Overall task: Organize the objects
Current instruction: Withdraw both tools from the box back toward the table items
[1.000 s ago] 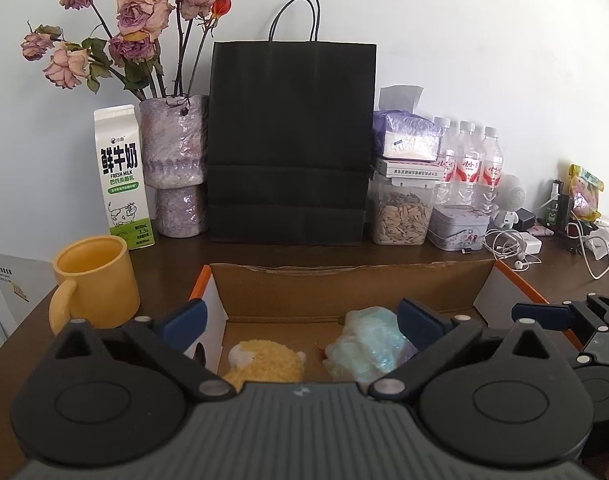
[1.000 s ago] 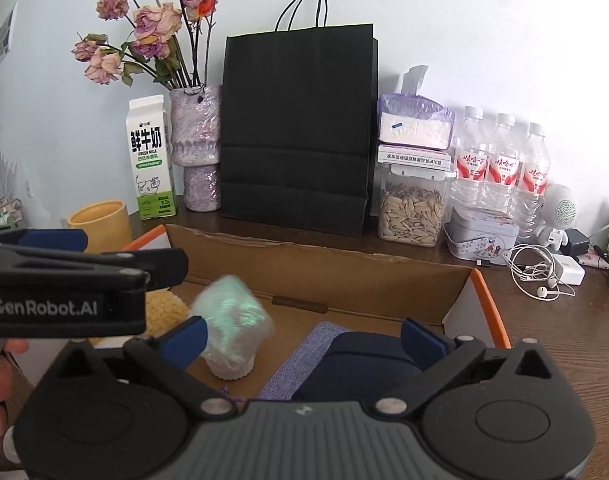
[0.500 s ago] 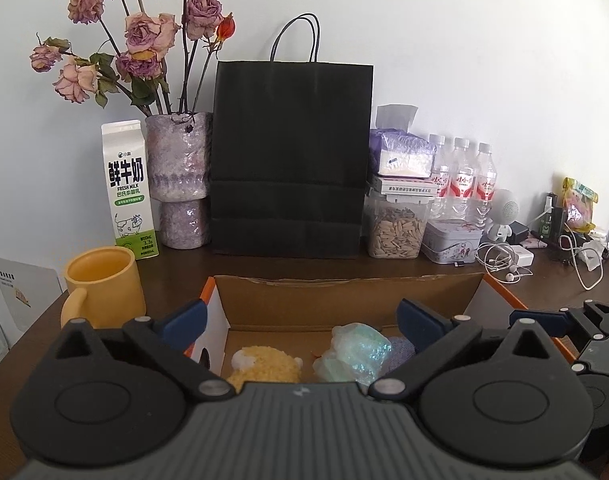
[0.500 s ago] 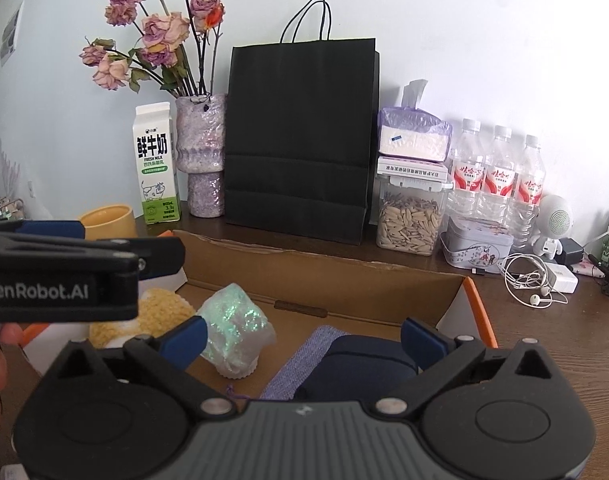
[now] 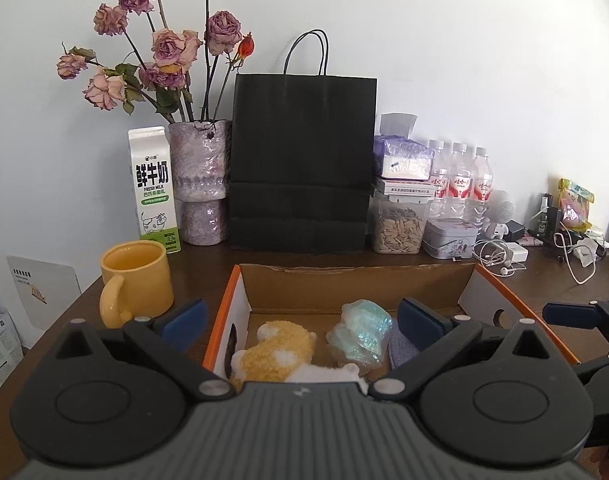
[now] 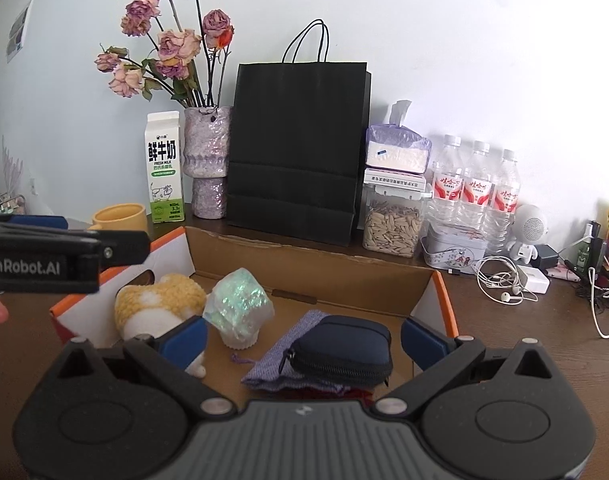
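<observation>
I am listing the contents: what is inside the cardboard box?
Inside the cardboard box: a yellow plush toy, an iridescent wrapped object, and a navy zip pouch on a purple cloth bag. The near edge is hidden.

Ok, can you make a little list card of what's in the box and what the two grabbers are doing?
box: open cardboard box, orange edges
inside: yellow plush toy, shiny iridescent lump, navy zip pouch on purple cloth bag
left gripper: open, empty, above box
right gripper: open, empty, above box
beside box: yellow mug

Milk carton (image 5: pixel 154 188) reads "FRESH MILK"; left gripper (image 6: pixel 44 258) "GenRobot.AI".
</observation>
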A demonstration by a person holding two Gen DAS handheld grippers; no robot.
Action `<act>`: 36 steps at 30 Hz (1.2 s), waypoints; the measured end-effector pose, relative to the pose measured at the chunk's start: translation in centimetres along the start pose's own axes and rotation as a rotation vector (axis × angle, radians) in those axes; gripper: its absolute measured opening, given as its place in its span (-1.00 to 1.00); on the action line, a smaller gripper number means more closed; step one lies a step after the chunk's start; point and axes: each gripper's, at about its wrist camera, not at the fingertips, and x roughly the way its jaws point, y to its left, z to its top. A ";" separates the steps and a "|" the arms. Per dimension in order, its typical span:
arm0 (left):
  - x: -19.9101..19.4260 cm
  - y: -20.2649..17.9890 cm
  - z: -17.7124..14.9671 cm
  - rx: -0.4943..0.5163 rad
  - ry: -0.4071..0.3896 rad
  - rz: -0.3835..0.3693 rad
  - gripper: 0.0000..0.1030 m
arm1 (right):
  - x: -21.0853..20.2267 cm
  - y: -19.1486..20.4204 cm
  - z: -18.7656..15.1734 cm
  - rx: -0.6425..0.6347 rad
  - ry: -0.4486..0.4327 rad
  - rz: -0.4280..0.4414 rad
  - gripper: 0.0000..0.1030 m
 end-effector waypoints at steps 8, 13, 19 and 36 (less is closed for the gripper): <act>-2.3 1.3 -1.3 0.003 0.016 0.027 1.00 | -2.7 0.2 -1.6 -0.005 0.010 0.000 1.00; -3.6 2.4 -2.3 0.002 0.031 0.046 1.00 | -4.3 0.3 -2.7 -0.017 0.016 0.003 1.00; -5.4 3.6 -3.4 0.001 0.049 0.052 1.00 | -6.3 0.5 -4.2 -0.023 0.026 0.025 1.00; -8.6 5.1 -8.5 0.019 0.150 0.025 1.00 | -7.3 2.6 -9.1 -0.056 0.145 0.124 1.00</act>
